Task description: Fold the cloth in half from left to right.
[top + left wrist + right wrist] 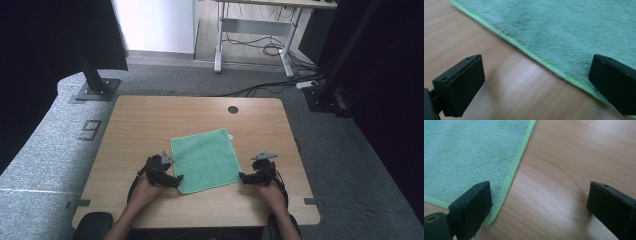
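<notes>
Green cloth (205,160) flat on table (135,130), near the front edge, long axis running away from the person, slightly skewed. Left gripper (176,180) at near-left corner, jaws wide, straddling the hem: in left gripper view one jaw over bare wood, other over cloth (564,32), hem running diagonally between. Right gripper (241,176) at near-right corner, jaws wide too; in right gripper view cloth (466,152) corner just beside left jaw, other jaw over bare wood. Both about equally near; likely next: pinch both near corners, fold away along long axis.
</notes>
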The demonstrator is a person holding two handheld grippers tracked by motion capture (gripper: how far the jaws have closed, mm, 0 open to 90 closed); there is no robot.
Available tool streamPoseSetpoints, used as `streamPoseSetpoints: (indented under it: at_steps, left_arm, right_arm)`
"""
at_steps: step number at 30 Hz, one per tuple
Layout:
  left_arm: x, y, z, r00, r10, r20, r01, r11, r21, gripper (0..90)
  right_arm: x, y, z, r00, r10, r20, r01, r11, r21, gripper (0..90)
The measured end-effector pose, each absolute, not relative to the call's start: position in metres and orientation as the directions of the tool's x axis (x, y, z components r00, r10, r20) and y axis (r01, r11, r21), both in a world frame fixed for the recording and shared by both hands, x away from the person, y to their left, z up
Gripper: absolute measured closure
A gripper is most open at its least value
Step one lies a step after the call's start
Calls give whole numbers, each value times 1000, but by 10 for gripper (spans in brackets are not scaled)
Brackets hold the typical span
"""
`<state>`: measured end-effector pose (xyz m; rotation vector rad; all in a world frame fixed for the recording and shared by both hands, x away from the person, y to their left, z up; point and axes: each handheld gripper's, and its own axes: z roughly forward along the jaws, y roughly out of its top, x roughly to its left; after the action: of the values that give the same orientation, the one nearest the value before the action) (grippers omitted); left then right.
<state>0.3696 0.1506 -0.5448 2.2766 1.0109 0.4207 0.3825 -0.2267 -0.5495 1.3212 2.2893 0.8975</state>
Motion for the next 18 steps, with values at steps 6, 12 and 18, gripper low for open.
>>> streamPoseSetpoints:
  at_steps: [6, 12, 18]
  left_arm:
    - [366, 142, -546, 682, 731, 17, 556, -534, 636, 2]
    - [374, 149, -541, 669, 743, 24, 557, -523, 645, 0]
    - [393, 163, -531, 630, 776, 16, 564, -473, 677, 0]
  right_arm:
    - [386, -242, -550, -464, 886, 14, 655, 333, 678, 56]
    - [385, -243, -551, -465, 885, 14, 649, 330, 686, 50]
    - [384, -245, -553, -464, 886, 15, 641, 324, 696, 33]
